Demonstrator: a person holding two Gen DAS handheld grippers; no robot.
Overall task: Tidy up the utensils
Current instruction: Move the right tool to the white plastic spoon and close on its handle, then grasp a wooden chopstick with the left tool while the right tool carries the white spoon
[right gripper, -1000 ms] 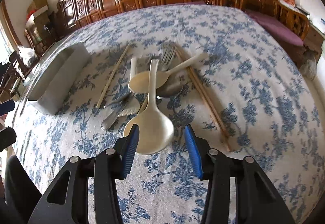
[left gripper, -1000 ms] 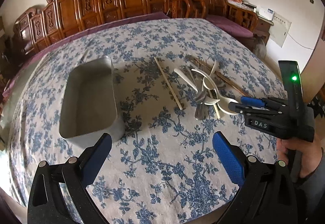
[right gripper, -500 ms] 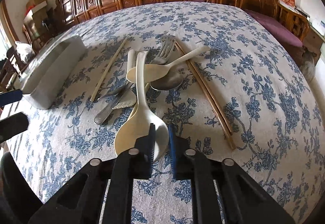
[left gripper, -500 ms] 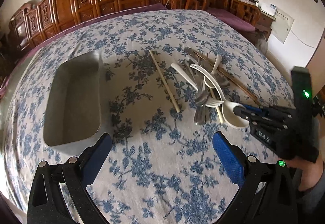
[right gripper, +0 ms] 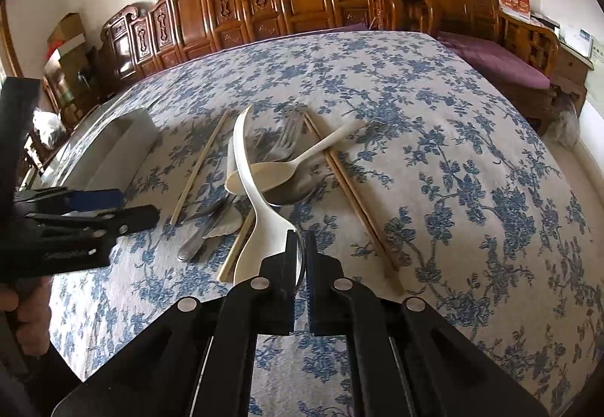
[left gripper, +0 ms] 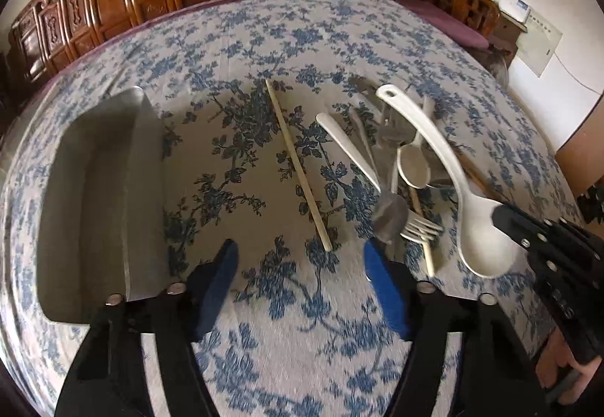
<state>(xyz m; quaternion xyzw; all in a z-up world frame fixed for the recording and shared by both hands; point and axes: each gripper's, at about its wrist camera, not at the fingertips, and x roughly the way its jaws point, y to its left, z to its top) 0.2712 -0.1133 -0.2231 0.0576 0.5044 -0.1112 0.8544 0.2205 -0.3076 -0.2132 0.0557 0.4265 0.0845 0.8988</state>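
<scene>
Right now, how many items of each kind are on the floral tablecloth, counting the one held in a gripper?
Wooden chopsticks: 4
White plastic utensils: 3 (large white serving spoon, small white spoon, white fork)
Silver metal utensils: at least 3; the overlapping pile may hide more
Grey rectangular metal tray: 1
Total: at least 11

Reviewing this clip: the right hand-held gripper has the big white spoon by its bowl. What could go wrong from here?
1. The right hand-held gripper pinches only the bowl edge of the large white spoon, so the long handle may swing or slip out.
2. Its handle hangs over the utensil pile; it could snag the small white spoon.
3. The metal tray lies across the table, past the open left hand-held gripper, so the carry may bump it.
</scene>
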